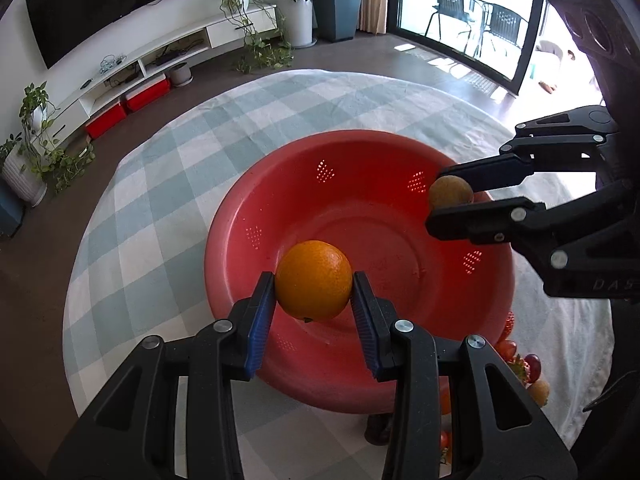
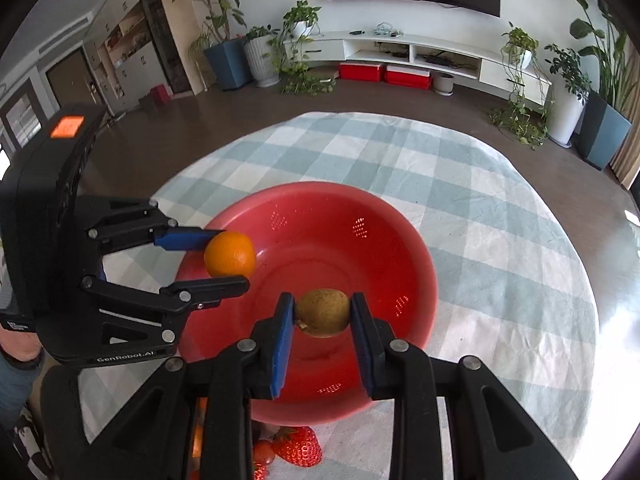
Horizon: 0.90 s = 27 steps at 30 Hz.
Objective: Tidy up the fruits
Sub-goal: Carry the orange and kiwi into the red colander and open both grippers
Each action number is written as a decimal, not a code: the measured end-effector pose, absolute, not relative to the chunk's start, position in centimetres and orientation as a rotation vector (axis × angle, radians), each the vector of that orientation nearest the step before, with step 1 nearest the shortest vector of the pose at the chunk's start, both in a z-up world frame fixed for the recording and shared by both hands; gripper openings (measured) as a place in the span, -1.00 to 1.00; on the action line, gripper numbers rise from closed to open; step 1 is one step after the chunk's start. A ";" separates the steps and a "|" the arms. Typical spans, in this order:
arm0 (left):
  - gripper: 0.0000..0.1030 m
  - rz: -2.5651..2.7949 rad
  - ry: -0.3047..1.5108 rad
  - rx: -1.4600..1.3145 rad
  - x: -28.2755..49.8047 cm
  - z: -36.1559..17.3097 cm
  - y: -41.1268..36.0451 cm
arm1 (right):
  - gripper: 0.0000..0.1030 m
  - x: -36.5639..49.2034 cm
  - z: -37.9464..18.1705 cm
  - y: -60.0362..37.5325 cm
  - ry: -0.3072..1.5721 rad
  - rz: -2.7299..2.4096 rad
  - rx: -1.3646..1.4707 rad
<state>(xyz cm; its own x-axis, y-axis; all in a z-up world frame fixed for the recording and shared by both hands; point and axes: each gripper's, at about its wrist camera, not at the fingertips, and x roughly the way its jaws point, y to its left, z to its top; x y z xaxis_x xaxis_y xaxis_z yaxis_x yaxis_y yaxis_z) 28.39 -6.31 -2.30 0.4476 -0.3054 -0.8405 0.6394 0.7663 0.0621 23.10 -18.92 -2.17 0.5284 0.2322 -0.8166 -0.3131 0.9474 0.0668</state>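
My left gripper is shut on an orange, which hangs above the near part of a red perforated bowl. My right gripper is shut on a brown kiwi over the same bowl. In the left wrist view the right gripper comes in from the right with the kiwi above the bowl's right rim. The right wrist view shows the left gripper and its orange over the bowl's left rim. Nothing lies inside the bowl.
The bowl stands on a round table with a blue-and-white checked cloth. Strawberries lie near the bowl's front edge, partly hidden by the grippers; grapes and other small fruits lie there too. Beyond are a TV unit and potted plants.
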 end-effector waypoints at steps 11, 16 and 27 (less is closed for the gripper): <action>-0.29 -0.610 0.990 0.498 29.1 -6.0 -9.0 | -0.40 24.8 -5.8 -18.1 1.041 0.312 -0.191; -0.29 -0.610 0.990 0.492 29.4 -6.3 -9.2 | -0.21 24.9 -5.9 -18.2 1.022 0.306 -0.196; 0.14 -0.597 0.953 0.480 29.8 -5.5 -8.8 | 0.03 23.7 -3.8 -19.2 0.971 0.291 -0.139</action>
